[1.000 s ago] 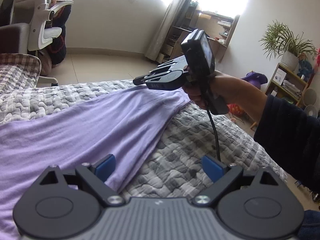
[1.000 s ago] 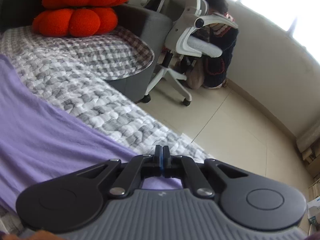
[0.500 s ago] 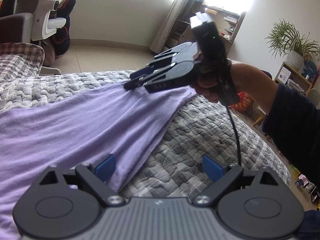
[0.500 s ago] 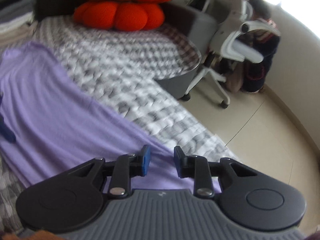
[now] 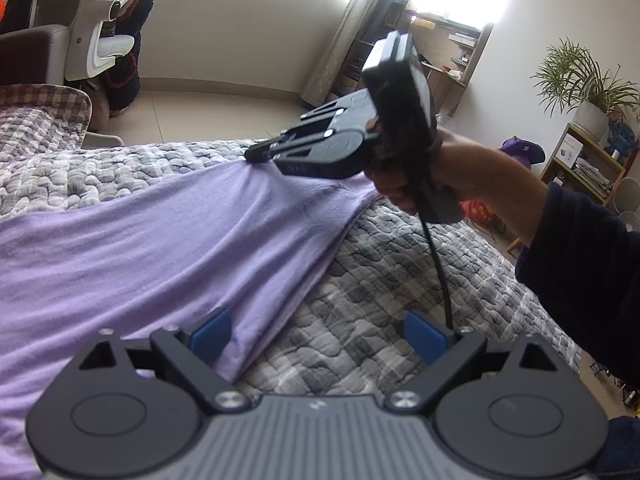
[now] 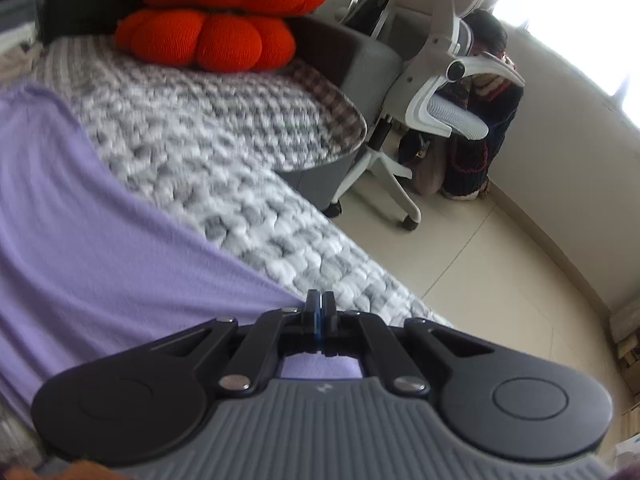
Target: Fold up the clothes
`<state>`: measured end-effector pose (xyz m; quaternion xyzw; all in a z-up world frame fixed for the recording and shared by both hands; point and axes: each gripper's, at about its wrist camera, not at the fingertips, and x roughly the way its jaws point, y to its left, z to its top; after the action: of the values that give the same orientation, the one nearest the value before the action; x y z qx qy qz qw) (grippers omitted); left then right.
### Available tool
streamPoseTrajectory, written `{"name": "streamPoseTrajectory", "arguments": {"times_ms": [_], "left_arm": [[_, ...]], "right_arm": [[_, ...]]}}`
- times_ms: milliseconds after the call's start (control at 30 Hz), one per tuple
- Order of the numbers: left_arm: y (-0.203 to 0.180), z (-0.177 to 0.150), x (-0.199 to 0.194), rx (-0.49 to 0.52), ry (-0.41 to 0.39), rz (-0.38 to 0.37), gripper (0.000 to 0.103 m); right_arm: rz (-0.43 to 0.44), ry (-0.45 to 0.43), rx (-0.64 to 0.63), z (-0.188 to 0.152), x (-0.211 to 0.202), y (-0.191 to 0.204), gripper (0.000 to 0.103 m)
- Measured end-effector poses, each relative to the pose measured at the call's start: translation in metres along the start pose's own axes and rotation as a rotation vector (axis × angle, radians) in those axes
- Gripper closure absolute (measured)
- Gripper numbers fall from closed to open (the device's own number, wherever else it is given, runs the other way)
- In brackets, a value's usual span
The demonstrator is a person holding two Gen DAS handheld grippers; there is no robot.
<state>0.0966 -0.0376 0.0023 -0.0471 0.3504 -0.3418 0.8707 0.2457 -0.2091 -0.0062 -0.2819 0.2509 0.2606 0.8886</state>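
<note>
A lilac garment lies spread on a grey quilted bed cover; it also shows in the right wrist view. My left gripper is open, its blue pads straddling the garment's near corner. My right gripper is shut on the garment's far edge near the bed's side; in the left wrist view it pinches the cloth, which rises to it in a small peak.
Orange cushions sit on a grey sofa at the bed's end. A white office chair with a seated person stands on the tiled floor. Shelves and a potted plant line the far wall.
My right gripper opened half a second ago and has now shut again on the garment's edge further along. My left gripper stays open at the near corner.
</note>
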Motion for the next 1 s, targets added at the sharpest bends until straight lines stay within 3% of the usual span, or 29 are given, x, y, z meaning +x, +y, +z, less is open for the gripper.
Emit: {"name": "streamPoseTrajectory", "arguments": {"times_ms": [133,300,367,433,500,700,800,1000], "left_arm": [[0.002,0.005,-0.009,-0.018,-0.013,0.002,0.009],[0.011,0.009,-0.024,-0.049,-0.030,0.018,0.009],[0.016,0.008,-0.029,-0.060,-0.023,0.032,0.009],[0.021,0.007,-0.036,-0.067,-0.016,0.045,0.009],[0.025,0.005,-0.041,-0.074,-0.010,0.057,0.009],[0.036,-0.009,-0.043,-0.083,0.027,0.051,0.009],[0.037,-0.014,-0.041,-0.076,0.029,0.044,0.008],[0.040,-0.017,-0.042,-0.072,0.021,-0.001,0.008]], "right_arm": [[-0.031,-0.012,0.016,0.000,-0.001,0.000,0.103],[0.002,-0.011,0.008,0.002,-0.004,0.002,0.103],[0.036,-0.040,0.024,0.008,-0.012,0.002,0.094],[0.103,-0.074,0.022,0.018,-0.020,0.010,0.070],[0.169,-0.100,-0.003,0.028,-0.025,0.022,0.060],[0.282,-0.062,-0.088,0.048,-0.007,0.057,0.063],[0.308,-0.038,-0.091,0.052,0.002,0.064,0.102],[0.205,-0.112,-0.068,0.056,-0.005,0.058,0.103]]}}
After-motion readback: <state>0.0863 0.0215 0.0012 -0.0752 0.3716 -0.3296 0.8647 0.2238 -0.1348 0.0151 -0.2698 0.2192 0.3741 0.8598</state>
